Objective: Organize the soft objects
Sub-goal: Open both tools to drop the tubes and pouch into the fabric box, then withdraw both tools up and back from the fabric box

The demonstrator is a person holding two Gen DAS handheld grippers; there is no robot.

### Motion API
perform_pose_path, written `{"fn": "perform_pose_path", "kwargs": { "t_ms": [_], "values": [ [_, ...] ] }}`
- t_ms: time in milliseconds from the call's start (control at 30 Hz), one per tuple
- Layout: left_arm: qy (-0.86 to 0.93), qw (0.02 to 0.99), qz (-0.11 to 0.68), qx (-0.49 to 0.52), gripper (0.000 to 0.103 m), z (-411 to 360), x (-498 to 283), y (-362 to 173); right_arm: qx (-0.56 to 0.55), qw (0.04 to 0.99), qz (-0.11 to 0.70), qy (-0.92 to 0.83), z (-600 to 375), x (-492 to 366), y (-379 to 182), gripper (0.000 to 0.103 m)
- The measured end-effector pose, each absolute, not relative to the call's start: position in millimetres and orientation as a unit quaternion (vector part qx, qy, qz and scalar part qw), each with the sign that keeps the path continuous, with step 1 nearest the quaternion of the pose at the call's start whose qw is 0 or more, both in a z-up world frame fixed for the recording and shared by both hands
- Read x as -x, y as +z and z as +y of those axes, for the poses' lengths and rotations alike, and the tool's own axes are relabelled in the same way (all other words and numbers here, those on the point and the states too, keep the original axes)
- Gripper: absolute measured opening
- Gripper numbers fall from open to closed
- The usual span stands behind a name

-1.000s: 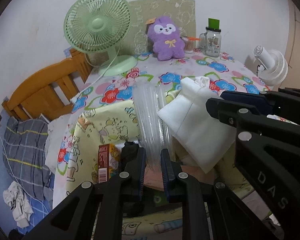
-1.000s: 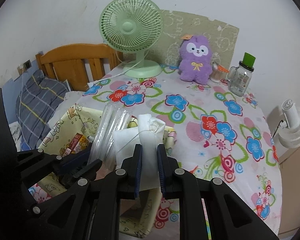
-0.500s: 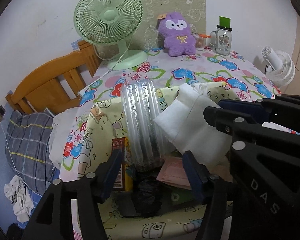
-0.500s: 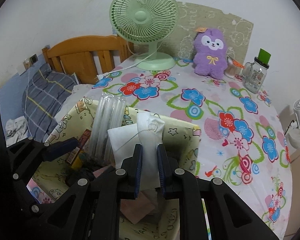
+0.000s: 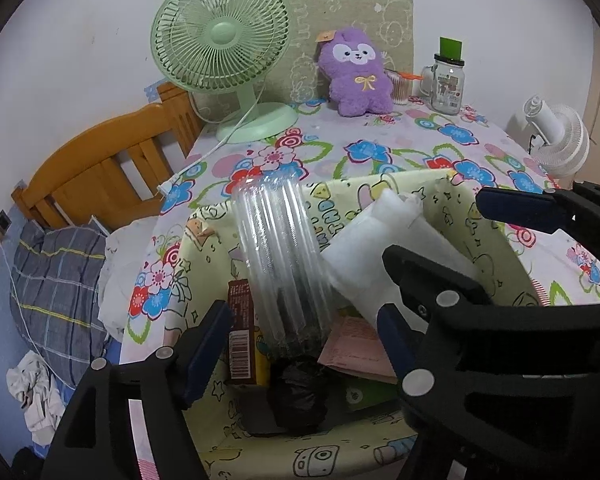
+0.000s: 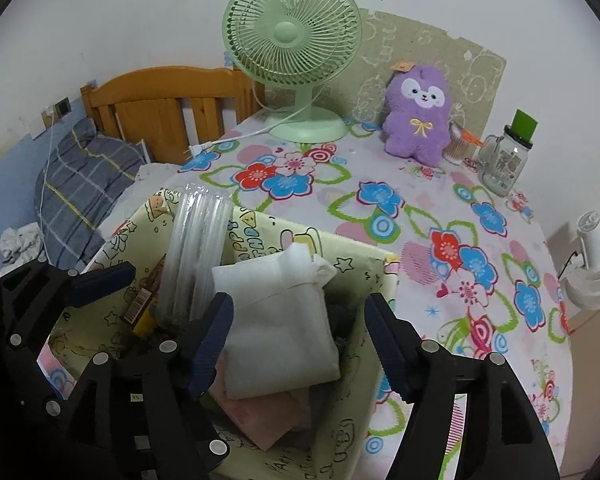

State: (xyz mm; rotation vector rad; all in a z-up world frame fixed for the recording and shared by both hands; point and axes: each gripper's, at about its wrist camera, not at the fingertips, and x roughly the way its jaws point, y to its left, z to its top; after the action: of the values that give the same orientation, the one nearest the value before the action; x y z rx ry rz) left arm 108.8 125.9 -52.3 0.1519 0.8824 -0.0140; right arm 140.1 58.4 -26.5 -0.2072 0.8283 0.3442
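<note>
Left wrist view
Left gripper [image 5: 300,344]: your jaws are opening, wide apart; the sleeve stands between them but neither pad touches it, so it is released.
Sleeve [image 5: 280,256]: clear plastic, ribbed, standing tilted in the bin, its lower end down among the bin's contents.
Bin [image 5: 496,248]: yellow cartoon-print fabric, on the floral table [image 5: 380,140].
Pouch [image 5: 364,256]: white, leaning against the sleeve's right side, inside the bin.
Also in bin: a brown box [image 5: 242,340] left of the sleeve, a black bag [image 5: 296,396] below it, a pink packet [image 5: 356,348] under the pouch.
Right gripper [image 5: 432,260]: you see it from the side, crossing over the pouch.

Right wrist view
Right gripper [image 6: 300,336]: your jaws are opening, spread to either side of the pouch [image 6: 280,328] and not pressing it; let go.
Pouch: lying in the bin [image 6: 384,280], on the pink packet [image 6: 268,416].
Sleeve [image 6: 192,252]: upright-tilted, just left of the pouch.
Table back: green fan [image 6: 292,40] and purple plush [image 6: 418,116], well apart from the bin.
</note>
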Motion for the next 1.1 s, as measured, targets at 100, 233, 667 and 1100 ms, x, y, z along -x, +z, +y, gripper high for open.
{"fn": "perform_pose_path", "kwargs": {
  "t_ms": [100,233,667,1100],
  "values": [
    [-0.009,0.904,0.421,-0.072,0.078,123,-109,-49,0.104,0.901,0.391,0.155,54,-137,-21,0.073],
    [-0.016,0.905,0.419,-0.066,0.078,120,-111,-46,0.106,0.907,0.382,0.14,49,-135,-16,0.076],
    [-0.046,0.905,0.42,-0.058,0.061,106,-135,-49,0.087,0.915,0.379,0.107,27,-148,-14,0.079],
    [-0.083,0.877,0.471,-0.057,0.041,103,-133,-62,0.086,0.91,0.389,0.114,28,-150,-20,0.079]
  ]
}}
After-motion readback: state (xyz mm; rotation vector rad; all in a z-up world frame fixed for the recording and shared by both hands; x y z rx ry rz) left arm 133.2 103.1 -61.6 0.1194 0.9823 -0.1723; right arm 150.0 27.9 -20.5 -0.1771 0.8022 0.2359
